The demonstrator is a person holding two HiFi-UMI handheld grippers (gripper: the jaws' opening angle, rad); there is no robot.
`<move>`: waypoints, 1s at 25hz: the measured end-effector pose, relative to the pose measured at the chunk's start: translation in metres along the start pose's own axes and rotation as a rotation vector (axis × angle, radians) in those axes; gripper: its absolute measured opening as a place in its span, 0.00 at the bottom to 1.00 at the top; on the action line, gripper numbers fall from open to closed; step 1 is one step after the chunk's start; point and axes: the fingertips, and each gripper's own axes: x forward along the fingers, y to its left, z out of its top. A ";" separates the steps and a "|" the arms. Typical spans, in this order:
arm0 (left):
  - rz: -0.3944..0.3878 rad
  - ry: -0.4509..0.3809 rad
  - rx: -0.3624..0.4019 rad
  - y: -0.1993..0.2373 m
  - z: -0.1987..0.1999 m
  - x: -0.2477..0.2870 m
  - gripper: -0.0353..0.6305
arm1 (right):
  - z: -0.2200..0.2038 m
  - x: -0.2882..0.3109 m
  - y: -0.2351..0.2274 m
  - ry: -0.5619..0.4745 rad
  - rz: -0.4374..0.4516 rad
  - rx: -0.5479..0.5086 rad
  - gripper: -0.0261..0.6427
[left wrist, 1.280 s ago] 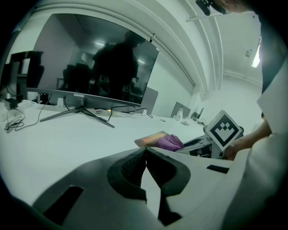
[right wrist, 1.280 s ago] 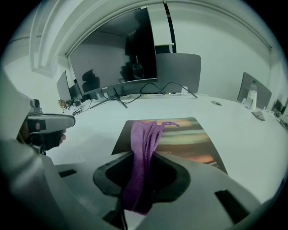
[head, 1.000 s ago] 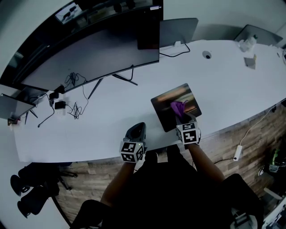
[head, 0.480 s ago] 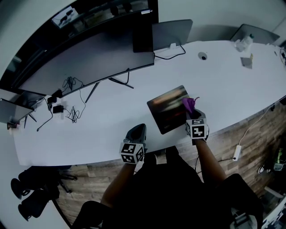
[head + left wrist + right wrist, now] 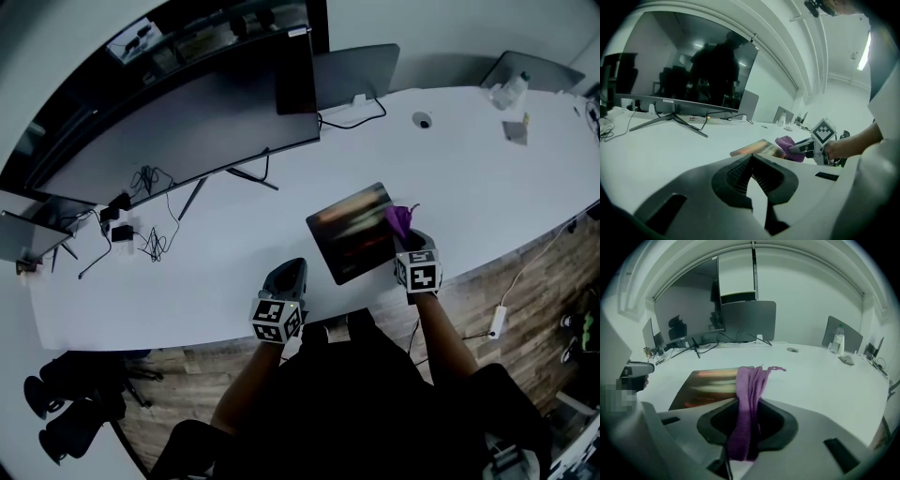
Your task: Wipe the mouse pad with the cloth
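1. A white curved worktop point(image 5: 234, 253) is seen from above, with a person's two arms reaching over its near edge, each holding a tool.
2. The right tool point(image 5: 405, 238) is clenched on a purple woven cloth point(image 5: 398, 220). In the right gripper view the cloth point(image 5: 750, 385) is seen pinched between the jaws of this tool point(image 5: 747, 420), with its free end sticking out beyond the tips.
3. A dark rectangular mouse pad with a glossy, streaked surface point(image 5: 352, 232) is laid flat on the worktop near its near edge, turned slightly askew.
4. The cloth is placed at the right edge of the mouse pad, towards its far right corner. Whether the cloth is pressed onto the pad cannot be told.
5. In the right gripper view the mouse pad point(image 5: 708, 383) is spread out to the left of the cloth.
6. The left tool point(image 5: 291, 267) is held at the near edge of the worktop, left of the mouse pad and apart from it.
7. In the left gripper view the jaws of the left tool point(image 5: 751, 157) are seen closed tip to tip, with nothing held between them.
8. A large dark curved monitor point(image 5: 187, 122) is stood on the far left part of the worktop, with loose black cables point(image 5: 150, 234) lying beside its stand.
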 end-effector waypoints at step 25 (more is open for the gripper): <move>0.143 -0.266 0.206 0.013 0.148 -0.062 0.09 | 0.187 -0.125 0.094 -0.607 0.173 -0.151 0.20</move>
